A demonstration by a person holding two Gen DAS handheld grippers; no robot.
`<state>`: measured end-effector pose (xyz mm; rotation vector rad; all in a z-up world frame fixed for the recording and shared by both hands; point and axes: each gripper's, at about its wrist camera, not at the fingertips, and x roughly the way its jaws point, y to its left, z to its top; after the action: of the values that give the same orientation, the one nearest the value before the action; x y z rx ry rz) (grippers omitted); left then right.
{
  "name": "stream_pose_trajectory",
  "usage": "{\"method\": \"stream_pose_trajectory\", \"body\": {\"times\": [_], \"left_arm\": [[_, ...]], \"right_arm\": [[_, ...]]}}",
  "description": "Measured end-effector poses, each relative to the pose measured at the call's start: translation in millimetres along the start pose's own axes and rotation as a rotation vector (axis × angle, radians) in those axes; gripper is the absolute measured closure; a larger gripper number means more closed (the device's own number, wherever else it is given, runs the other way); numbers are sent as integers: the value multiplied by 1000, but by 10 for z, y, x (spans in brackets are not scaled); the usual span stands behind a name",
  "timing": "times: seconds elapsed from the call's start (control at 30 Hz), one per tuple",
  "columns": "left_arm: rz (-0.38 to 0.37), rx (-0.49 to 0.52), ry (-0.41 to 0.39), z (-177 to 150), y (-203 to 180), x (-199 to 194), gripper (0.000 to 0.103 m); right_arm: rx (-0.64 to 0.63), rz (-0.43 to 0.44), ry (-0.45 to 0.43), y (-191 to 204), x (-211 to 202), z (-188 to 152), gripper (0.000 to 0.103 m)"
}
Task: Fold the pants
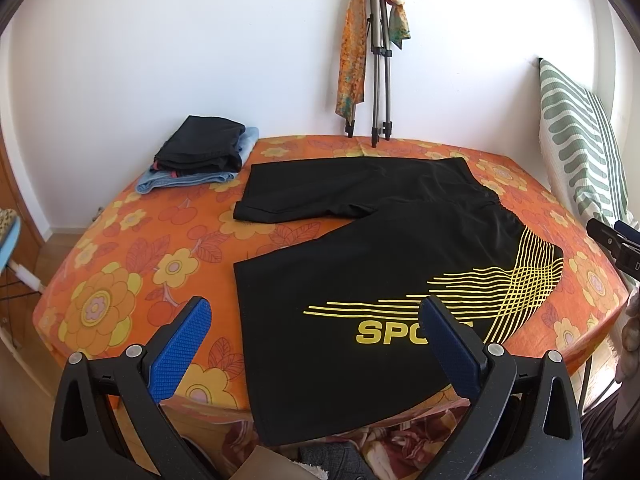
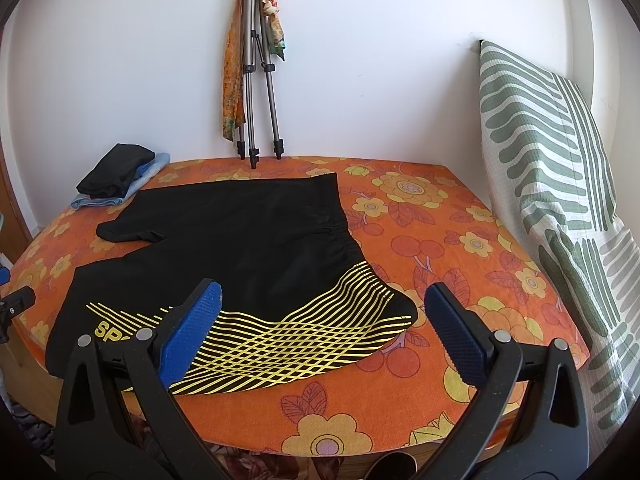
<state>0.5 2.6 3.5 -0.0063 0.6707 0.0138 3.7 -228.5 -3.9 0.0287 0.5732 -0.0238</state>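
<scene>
Black shorts (image 1: 360, 248) lie flat on the orange floral cloth (image 1: 120, 280), legs toward 9 o'clock, unfolded. Left gripper (image 1: 316, 344) and right gripper (image 2: 324, 328): jaws wide, empty. Judgement: pinch near hem and waistband corners together, carry near leg squarely onto far leg.

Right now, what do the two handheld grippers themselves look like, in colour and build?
Both match. The left gripper and right gripper each have two matte black plastic arms with triangular cut-outs and round silver pivot pins. Each finger carries a rectangular blue rubber pad with a fine knurled grid texture. No cables, labels or sleeves show.
</scene>
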Motion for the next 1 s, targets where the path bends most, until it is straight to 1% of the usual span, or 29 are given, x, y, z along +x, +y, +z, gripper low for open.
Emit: {"method": "stream_pose_trajectory", "body": {"times": [0.53, 0.8, 0.87, 1.0], "left_arm": [[0, 1, 0, -2, 11, 2, 0], [-25, -7, 5, -7, 48, 20, 0], [-42, -6, 13, -20, 35, 26, 0], [-43, -2, 22, -46, 51, 46, 0]], "right_arm": [[-1, 0, 2, 1, 4, -4, 0], [4, -3, 5, -17, 6, -47, 0], [15, 2, 14, -57, 13, -67, 0], [48, 9, 34, -164, 45, -63, 0]]}}
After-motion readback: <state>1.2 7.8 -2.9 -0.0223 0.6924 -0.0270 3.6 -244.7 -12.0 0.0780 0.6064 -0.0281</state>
